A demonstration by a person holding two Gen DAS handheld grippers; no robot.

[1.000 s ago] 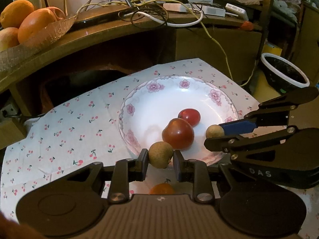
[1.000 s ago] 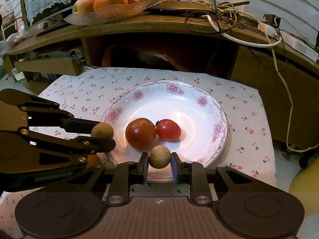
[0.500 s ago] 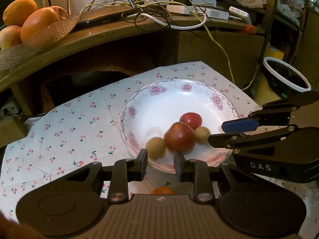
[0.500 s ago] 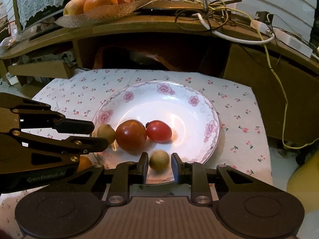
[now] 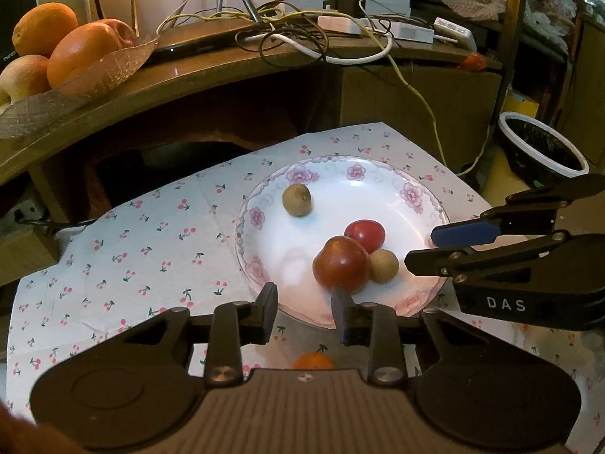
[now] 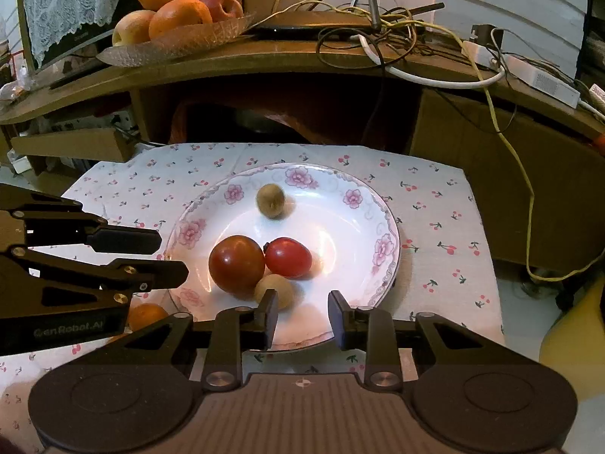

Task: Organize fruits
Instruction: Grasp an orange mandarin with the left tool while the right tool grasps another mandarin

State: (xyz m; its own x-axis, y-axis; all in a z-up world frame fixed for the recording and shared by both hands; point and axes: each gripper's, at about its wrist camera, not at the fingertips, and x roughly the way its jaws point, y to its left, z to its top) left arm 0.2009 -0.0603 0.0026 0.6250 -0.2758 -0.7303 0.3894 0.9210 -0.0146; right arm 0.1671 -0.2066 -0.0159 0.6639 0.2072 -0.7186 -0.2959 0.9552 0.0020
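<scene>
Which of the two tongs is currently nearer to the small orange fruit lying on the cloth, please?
Left. The left tongs hang open almost directly above the small orange fruit, while the right tongs sit open over the plate's near rim, off to the fruit's right.

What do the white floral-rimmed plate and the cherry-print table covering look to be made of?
White floral-rimmed plate: likely glazed ceramic or porcelain; it is glossy, with lamp glare on its surface. Cherry-print table covering: probably thin matte paper or cloth; sharp fold creases show, and nothing shines.

3 fruits (image 6: 261,265) clustered in plate (image 6: 355,234), 1 fruit (image 6: 270,200) behind
</scene>
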